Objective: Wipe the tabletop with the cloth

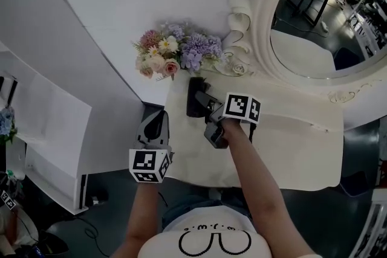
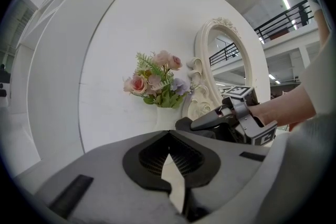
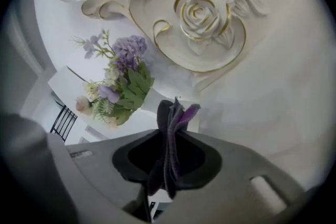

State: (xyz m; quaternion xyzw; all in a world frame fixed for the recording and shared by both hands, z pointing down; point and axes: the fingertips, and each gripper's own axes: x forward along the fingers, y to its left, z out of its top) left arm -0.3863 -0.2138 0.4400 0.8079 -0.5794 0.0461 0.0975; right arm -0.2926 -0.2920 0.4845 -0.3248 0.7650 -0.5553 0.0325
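With the right gripper (image 1: 205,107) clamped on the folded dark purple cloth (image 3: 170,134) near the pastel flower bouquet (image 1: 175,54), best press it flat and sweep across the cream tabletop (image 1: 290,142) away from the flowers, left gripper (image 2: 170,165) closed, empty.

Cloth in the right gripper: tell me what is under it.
Only the cream tabletop shows below the dark cloth, which the right gripper pinches. The patch straight beneath is covered, so whether the cloth touches it cannot be told.
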